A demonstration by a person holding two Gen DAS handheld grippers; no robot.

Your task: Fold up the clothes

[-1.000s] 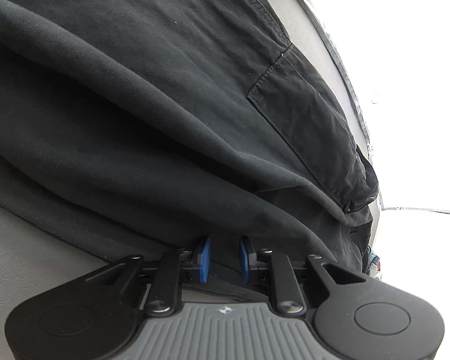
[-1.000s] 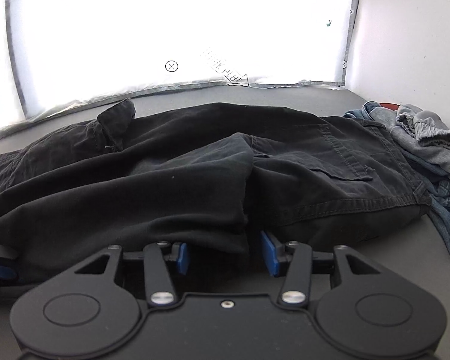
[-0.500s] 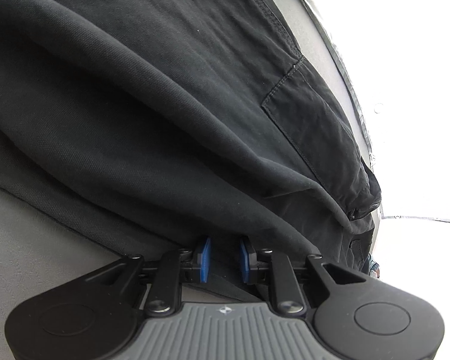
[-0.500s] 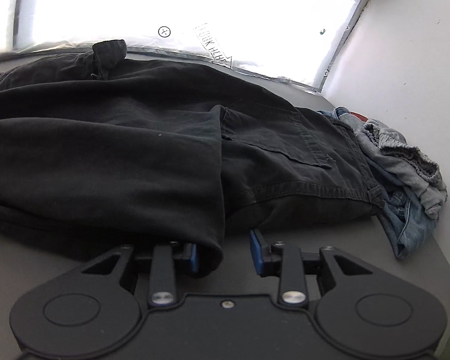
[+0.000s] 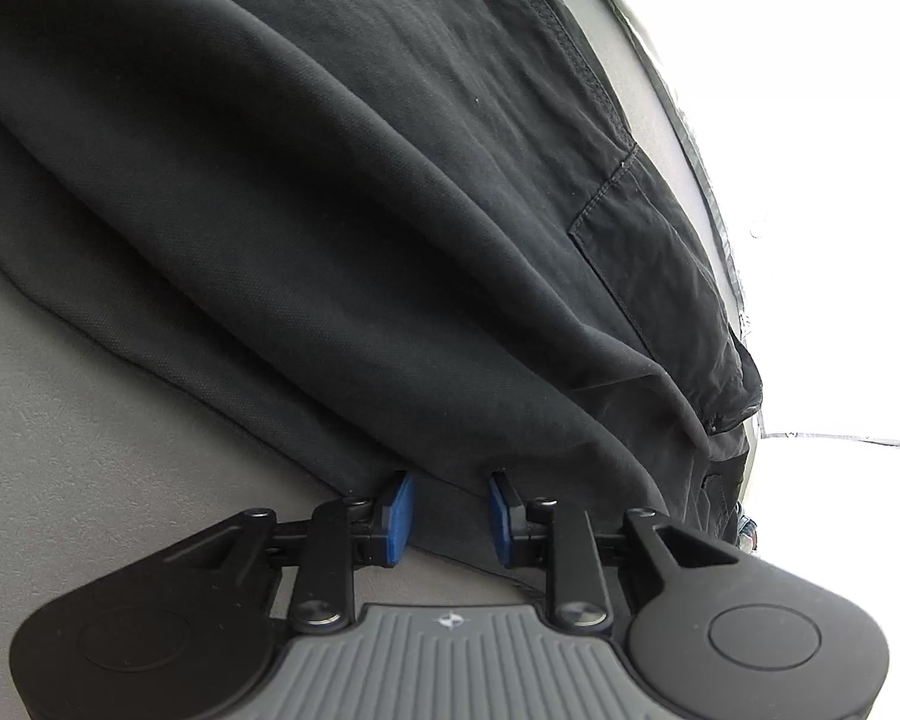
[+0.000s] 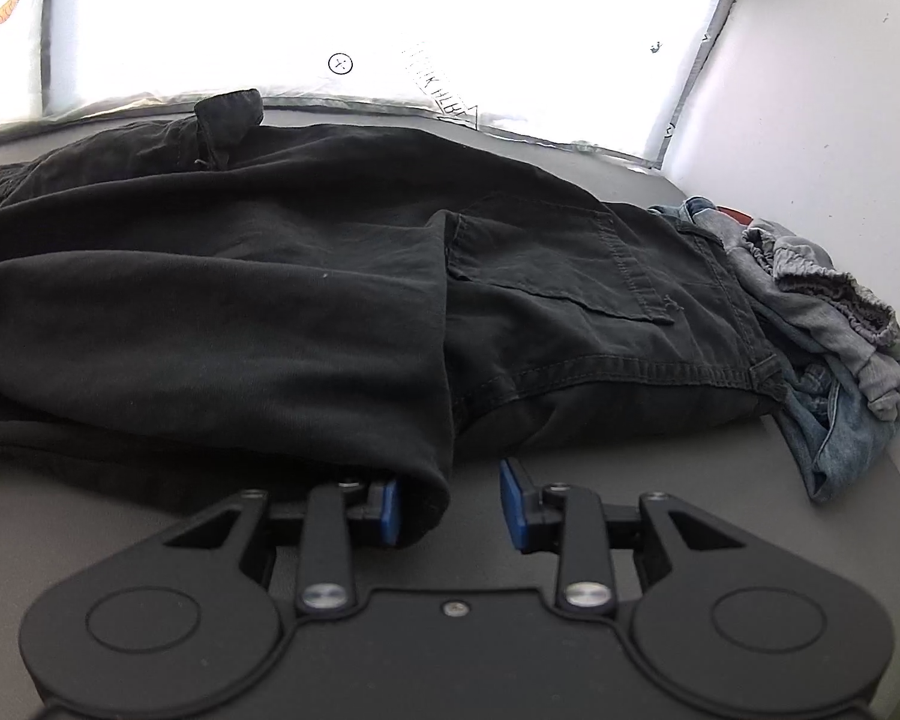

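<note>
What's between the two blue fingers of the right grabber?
In the right wrist view, the rolled edge of the black garment sits by one blue finger of the right gripper. The rest of the gap shows bare grey table.

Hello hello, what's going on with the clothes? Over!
Left gripper open, black trousers' edge between its pads. Right gripper open at folded corner. Jeans pile crowds the trousers' right end.
</note>
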